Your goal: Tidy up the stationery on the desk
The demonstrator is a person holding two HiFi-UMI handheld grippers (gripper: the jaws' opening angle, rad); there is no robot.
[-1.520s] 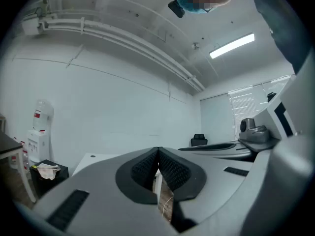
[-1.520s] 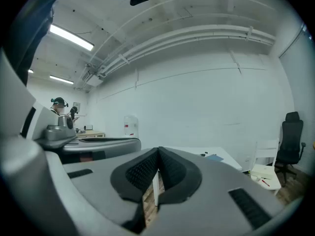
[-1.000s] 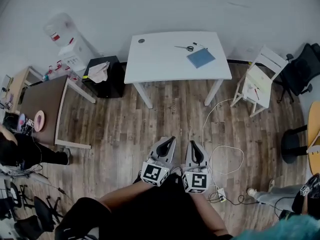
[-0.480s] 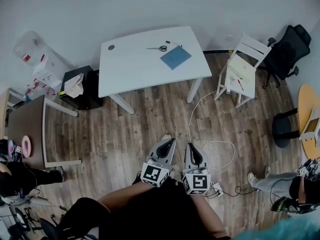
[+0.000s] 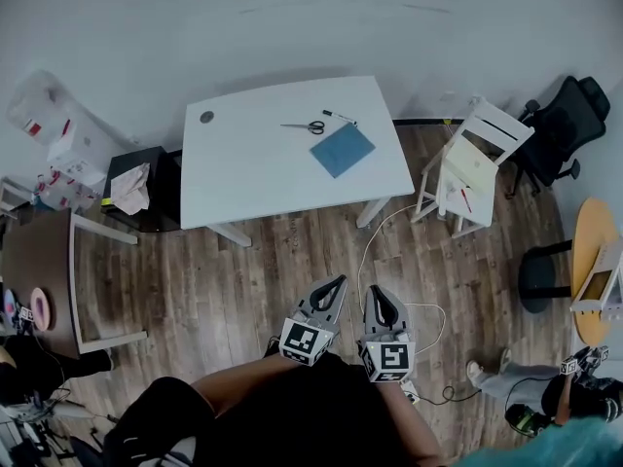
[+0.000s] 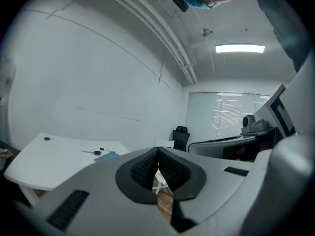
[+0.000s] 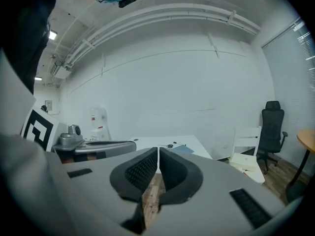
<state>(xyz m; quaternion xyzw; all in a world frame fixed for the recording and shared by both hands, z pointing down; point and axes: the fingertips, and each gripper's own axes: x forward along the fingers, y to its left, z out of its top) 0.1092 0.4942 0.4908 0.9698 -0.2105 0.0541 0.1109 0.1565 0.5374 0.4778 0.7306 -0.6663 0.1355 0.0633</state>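
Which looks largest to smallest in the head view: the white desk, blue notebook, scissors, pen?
1. desk
2. notebook
3. scissors and pen: both look small and about alike, so they are not ranked against each other.

Desk [image 5: 253, 178] stands against the far wall. Scissors [image 5: 310, 127], pen [image 5: 339, 117], notebook [image 5: 342, 150] sit near its far right corner – pen closest to the far edge, scissors just left of it, notebook before both. Cabinet [image 5: 146, 188] beside the desk's left edge, chair [image 5: 467, 168] off its right edge. Left gripper [image 5: 339, 280] and right gripper [image 5: 375, 290] side by side – over floor, well before the near edge.
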